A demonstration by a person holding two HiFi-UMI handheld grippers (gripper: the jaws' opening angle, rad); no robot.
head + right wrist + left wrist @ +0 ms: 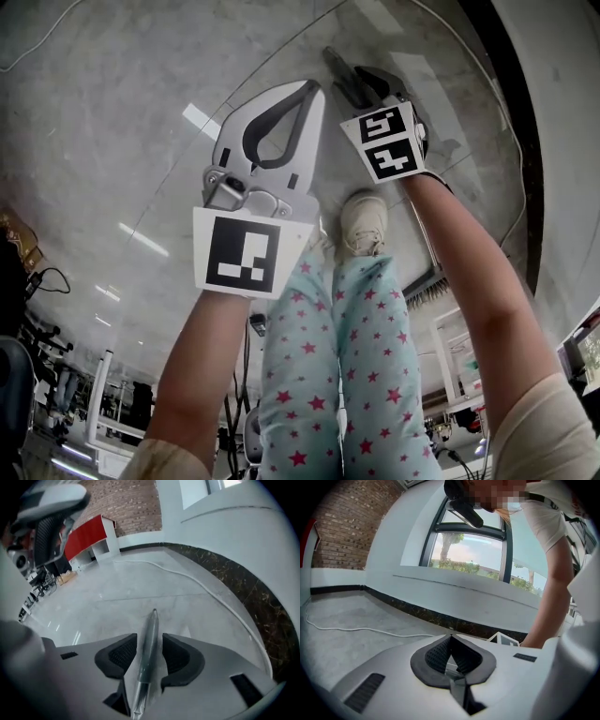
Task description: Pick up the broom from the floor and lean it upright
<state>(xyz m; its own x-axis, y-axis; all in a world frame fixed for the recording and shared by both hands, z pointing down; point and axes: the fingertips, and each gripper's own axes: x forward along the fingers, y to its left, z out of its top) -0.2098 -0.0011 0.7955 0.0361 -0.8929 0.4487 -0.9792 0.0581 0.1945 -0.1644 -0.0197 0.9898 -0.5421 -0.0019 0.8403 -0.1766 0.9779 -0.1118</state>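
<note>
Broom (149, 644): its grey handle sits in the gap of the right gripper (149, 638). The jaws are apart, with the handle running lengthwise between the two black ribbed pads (123, 652). There is a small clearance on each side, so nothing is clamped. The handle's tapered end pokes out past the fingertips over the pale polished floor (117, 592); can't tell if that end rests on the floor or hangs just above it. A white cable (201, 581) snakes across the floor beyond, along the dark skirting (253, 597), with a red cabinet (86, 536) and a brick wall (136, 503) further back. In the head view the right gripper (349, 77) is stretched forward and pitched down at the floor, its marker cube (389, 141) facing the camera. Beside that forearm, near the person's shoe (364, 223), a thin pale shaft (424, 234) leads back to a dark bristly strip (427, 289). That strip looks like the brush head, low by the feet, so the broom lies roughly along the person's right side. The left gripper (314, 87) is just beside the right one, on its left, and clear of the broom. Its jaws are closed, tips meeting, and the teardrop opening behind them is empty. The left gripper view agrees: the left gripper (450, 637) has its tips together and nothing between them. It looks over the floor and cable toward the skirting and a window (468, 550).
</note>
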